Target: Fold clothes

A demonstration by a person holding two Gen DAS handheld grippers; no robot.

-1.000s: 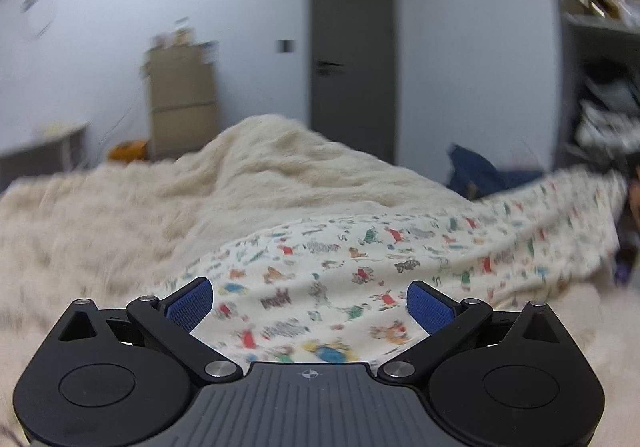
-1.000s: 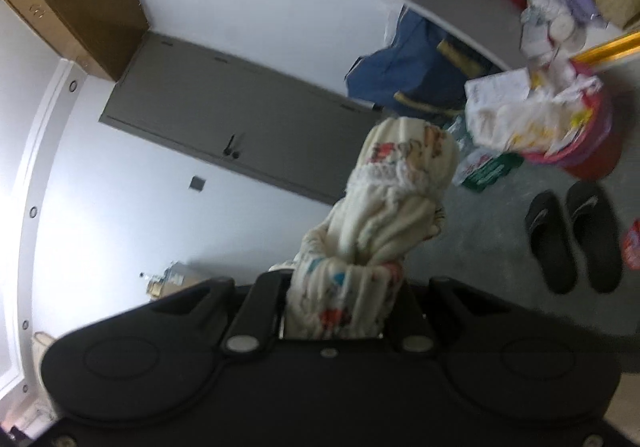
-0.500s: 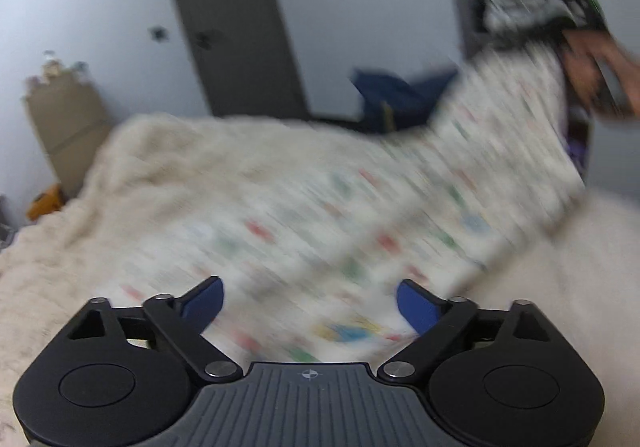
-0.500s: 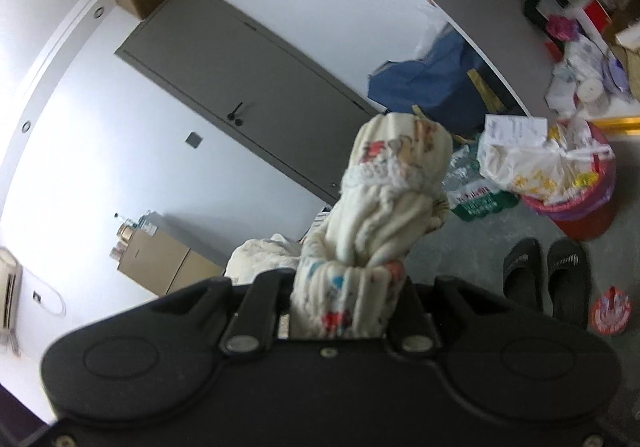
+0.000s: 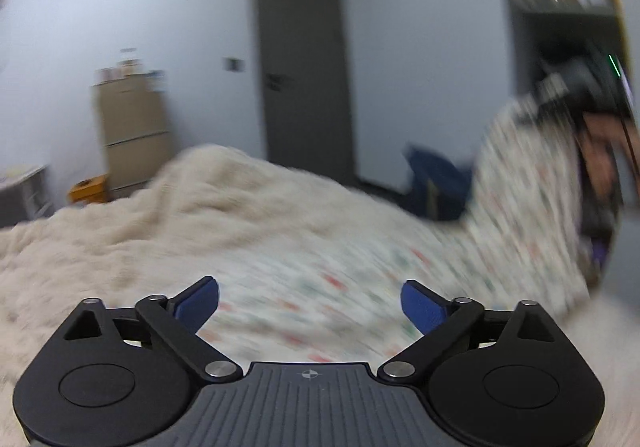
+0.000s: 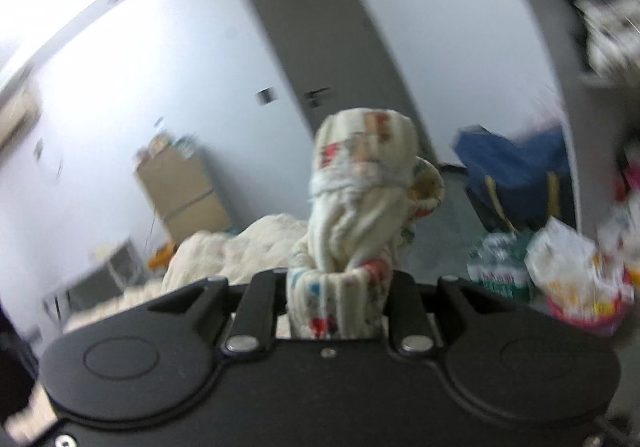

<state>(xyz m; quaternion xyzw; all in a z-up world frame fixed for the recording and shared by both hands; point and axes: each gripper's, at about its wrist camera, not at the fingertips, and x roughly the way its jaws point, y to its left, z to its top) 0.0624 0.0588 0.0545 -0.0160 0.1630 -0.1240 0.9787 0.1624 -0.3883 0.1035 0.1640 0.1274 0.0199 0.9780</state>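
Note:
A cream garment with small coloured cartoon prints [image 5: 360, 287] lies spread on the fluffy cream bed cover [image 5: 200, 215]. Its right end rises up to my right gripper [image 5: 560, 99], seen blurred at the right edge of the left wrist view. My left gripper [image 5: 310, 305] is open with blue pads [image 5: 420, 305] and hovers just above the garment's near part. In the right wrist view my right gripper [image 6: 338, 279] is shut on a bunched end of the garment [image 6: 360, 187], which sticks up between its fingers.
A grey door [image 5: 304, 67] and a tan cabinet [image 5: 132, 135] stand beyond the bed. A blue bag [image 6: 516, 175] and plastic bags [image 6: 560, 267] lie on the floor at the right. A shelf [image 5: 560, 7] is at the upper right.
My right gripper has swung round and lifted the garment's end higher. The left gripper's view has shifted left and stays open above the cloth.

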